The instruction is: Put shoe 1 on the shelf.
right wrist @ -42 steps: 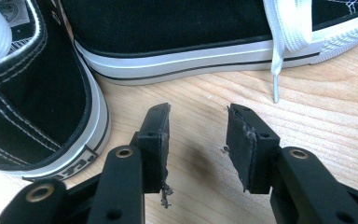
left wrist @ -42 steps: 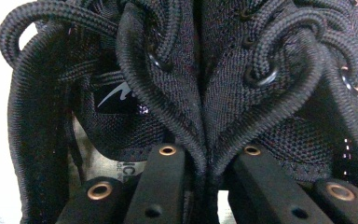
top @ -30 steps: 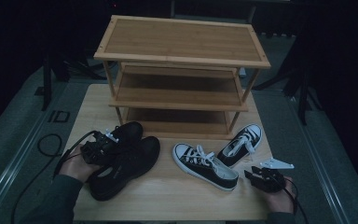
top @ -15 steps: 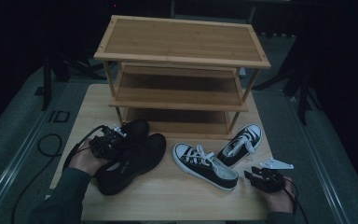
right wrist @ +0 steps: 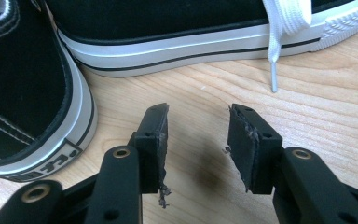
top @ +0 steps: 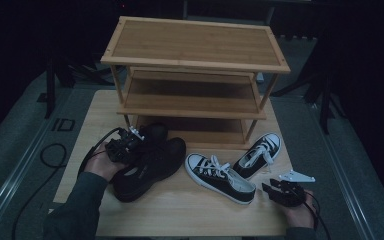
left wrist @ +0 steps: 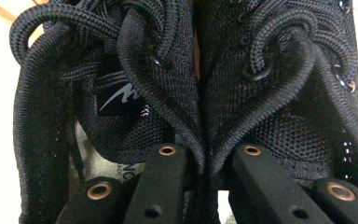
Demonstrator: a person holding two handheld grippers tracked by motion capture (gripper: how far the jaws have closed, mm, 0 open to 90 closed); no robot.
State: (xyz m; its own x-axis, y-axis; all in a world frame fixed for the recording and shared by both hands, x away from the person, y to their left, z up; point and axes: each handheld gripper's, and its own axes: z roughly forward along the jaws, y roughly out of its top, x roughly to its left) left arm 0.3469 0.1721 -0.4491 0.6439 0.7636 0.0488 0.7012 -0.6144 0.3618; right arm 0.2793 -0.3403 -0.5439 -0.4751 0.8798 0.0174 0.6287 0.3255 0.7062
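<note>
Now, the scene by its parts, clock directions read on the high view with the table's middle as the dial's centre.

Left gripper (top: 130,142): at about 8 o'clock, held in the person's left hand (top: 100,165). It is clenched on the pair of black shoes (top: 150,160); in the left gripper view its jaws pinch the two inner collar edges (left wrist: 200,135) together, one jaw inside each shoe opening.

Pair of black shoes: side by side and touching, on the table (top: 180,210) at 8 o'clock, toes toward 2 o'clock, just in front of the rack's bottom shelf. Whether the soles rest on the wood or hang just above it, I cannot tell.

Right gripper (top: 269,188): at about 4 o'clock, low over the table, held in the right hand (top: 300,212). Released; the right gripper view shows its jaws parted with bare wood between them (right wrist: 198,135), touching nothing.

Black-and-white sneakers: one (top: 220,177) lies at 5 o'clock, toe toward the right gripper; the other (top: 260,152) lies at 3 o'clock, angled with its toe toward 1 o'clock. Their heel ends nearly meet. In the right gripper view both white soles sit just beyond the jaw tips, and a white lace tip (right wrist: 272,74) rests on the wood.

Shoe rack (top: 195,65): bamboo, three tiers, standing at 12 o'clock on the far half of the table.
</note>
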